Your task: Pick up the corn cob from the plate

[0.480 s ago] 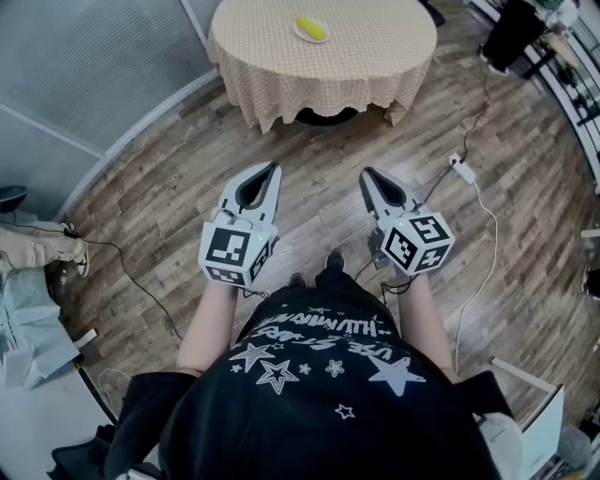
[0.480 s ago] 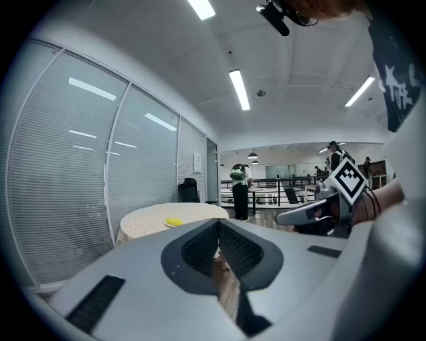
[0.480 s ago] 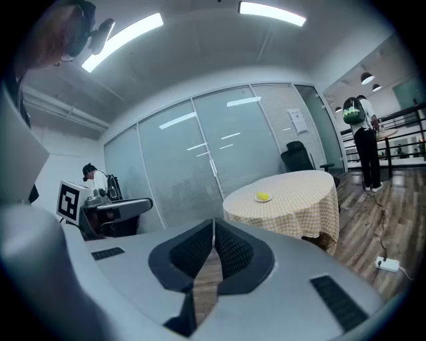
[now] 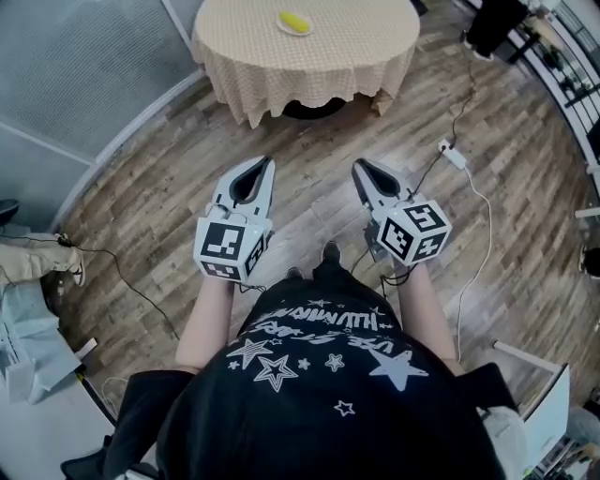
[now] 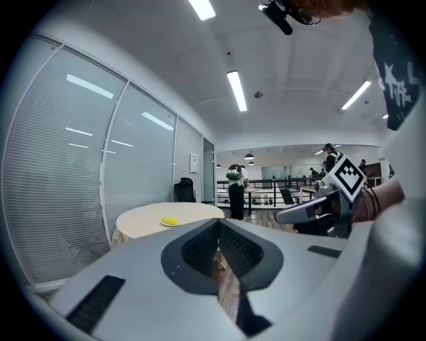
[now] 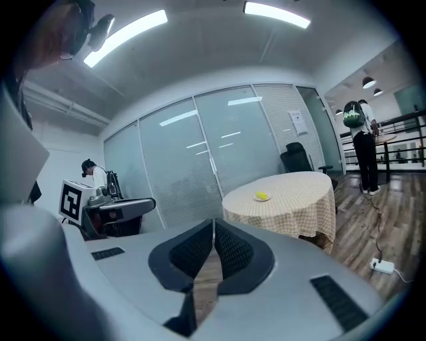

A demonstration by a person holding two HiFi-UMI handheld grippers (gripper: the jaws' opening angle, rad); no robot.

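Right claw (image 4: 357,166) empty; yellow corn cob (image 4: 293,21)

We take this for an office-type open hall. Tall glass partition walls (image 6: 200,153) with closed blinds run along one side, and long light strips (image 5: 236,90) are set in the white ceiling. The floor (image 4: 309,159) is of wood planks, and a white power strip (image 4: 452,155) and loose cables (image 4: 483,234) lie on it. A black office chair (image 6: 296,158) stands by the glass, behind a round surface (image 4: 356,47) under a checked cloth. Farther back we see black railings (image 6: 406,143) and a standing person (image 6: 363,146) with a backpack.
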